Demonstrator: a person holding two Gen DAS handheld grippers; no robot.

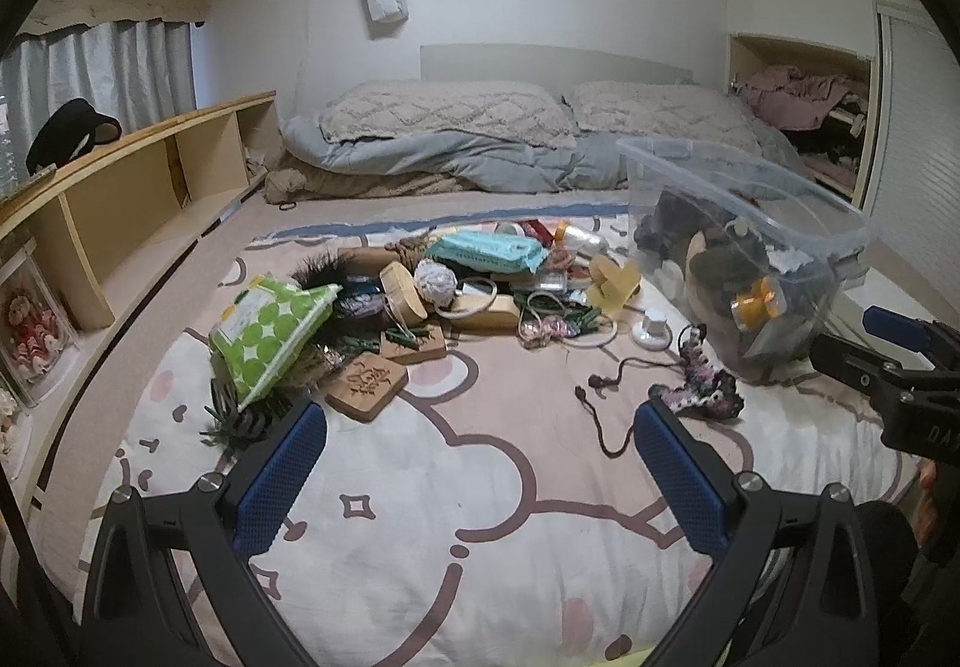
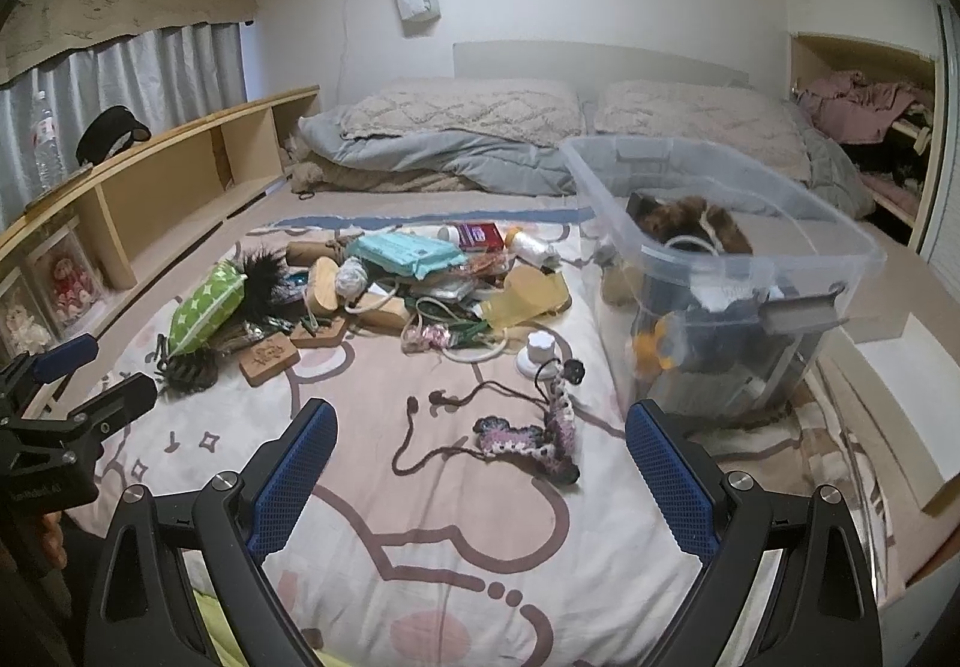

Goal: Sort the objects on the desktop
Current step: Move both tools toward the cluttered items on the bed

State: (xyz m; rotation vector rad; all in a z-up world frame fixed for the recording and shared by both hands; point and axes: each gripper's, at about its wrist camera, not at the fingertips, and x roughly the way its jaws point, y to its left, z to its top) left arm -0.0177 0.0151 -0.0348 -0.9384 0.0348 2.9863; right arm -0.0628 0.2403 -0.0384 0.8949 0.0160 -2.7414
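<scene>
1. Both my tongs hang wide apart and hold nothing: left tongs [image 1: 480, 472], right tongs [image 2: 480, 472].
2. Pile [image 1: 432, 289] lies mid-bed [image 1: 480, 547]; the bin [image 2: 750, 259], part filled, sits at its right.
3. Crochet piece [image 2: 540, 439] lies alone, just ahead of the right tongs.
4. Step, I judge: between picks. Next calls for dropping onto the crochet piece, pinching it, lifting it over the bin rim.

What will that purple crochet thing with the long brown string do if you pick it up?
The crocheted piece will probably flop and sag, since it lies crumpled on the blanket. Its brown cord trails in loose curves, so it would likely dangle and could snag. It looks light and not fragile.
</scene>
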